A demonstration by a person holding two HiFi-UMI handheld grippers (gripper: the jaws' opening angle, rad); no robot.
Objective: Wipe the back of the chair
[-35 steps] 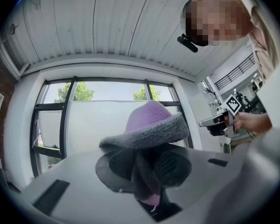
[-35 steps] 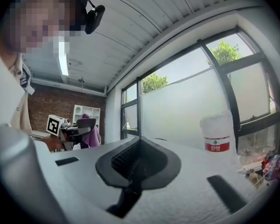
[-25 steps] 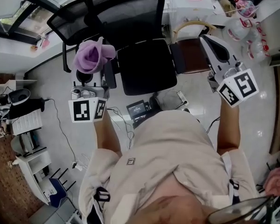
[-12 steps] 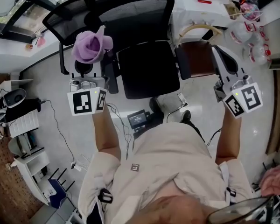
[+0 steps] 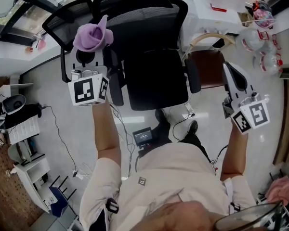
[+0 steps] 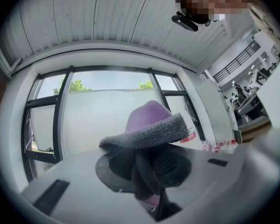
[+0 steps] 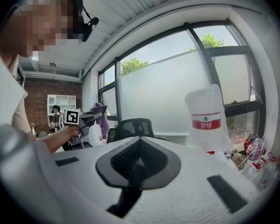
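Note:
A black office chair stands in front of me, its mesh back (image 5: 147,18) beyond the dark seat (image 5: 156,78). My left gripper (image 5: 89,49) is shut on a purple cloth (image 5: 90,36), held next to the left edge of the chair back, above the left armrest. In the left gripper view the cloth (image 6: 151,125) bulges out of the closed jaws of the left gripper (image 6: 151,171). My right gripper (image 5: 235,78) hangs to the right of the seat, shut and empty. The right gripper view shows the right gripper (image 7: 137,164), the chair (image 7: 133,127) and the cloth (image 7: 99,110).
A second black mesh chair (image 5: 67,18) stands behind at the left. A brown seat (image 5: 208,66) is just right of the chair. A white table (image 5: 231,4) with bottles is at the top right, a big water bottle (image 7: 205,120) among them. Cables and a device (image 5: 144,136) lie on the floor.
The left gripper has carried the cloth farther forward, up beside the chair back. The right gripper has drifted back and to the right of the seat.

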